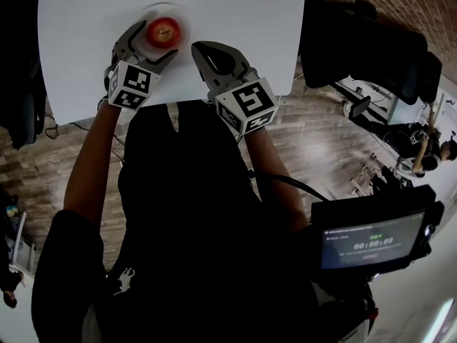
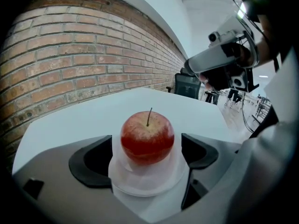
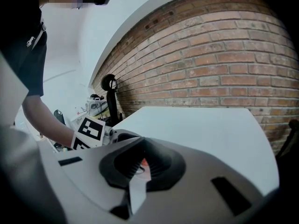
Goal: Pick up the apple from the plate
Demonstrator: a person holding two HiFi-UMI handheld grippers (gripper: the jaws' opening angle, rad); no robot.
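Observation:
A red apple (image 1: 164,31) (image 2: 147,136) with its stem up sits on a small white plate (image 1: 182,14) (image 2: 140,185) on the white table (image 1: 243,20). My left gripper (image 1: 157,41) (image 2: 145,155) is open, one jaw on each side of the apple and plate. Its dark pads (image 2: 91,160) stand apart from the fruit without touching it. My right gripper (image 1: 201,50) (image 3: 140,164) rests just right of the plate, its jaws together with nothing held. In the right gripper view a sliver of the apple (image 3: 143,163) shows past them.
The table's near edge (image 1: 178,102) runs just behind both grippers, with wooden floor (image 1: 321,134) below. A brick wall (image 2: 70,55) stands beyond the table. Black office chairs (image 1: 371,48) are at the right, and a screen device (image 1: 371,241) hangs at the person's side.

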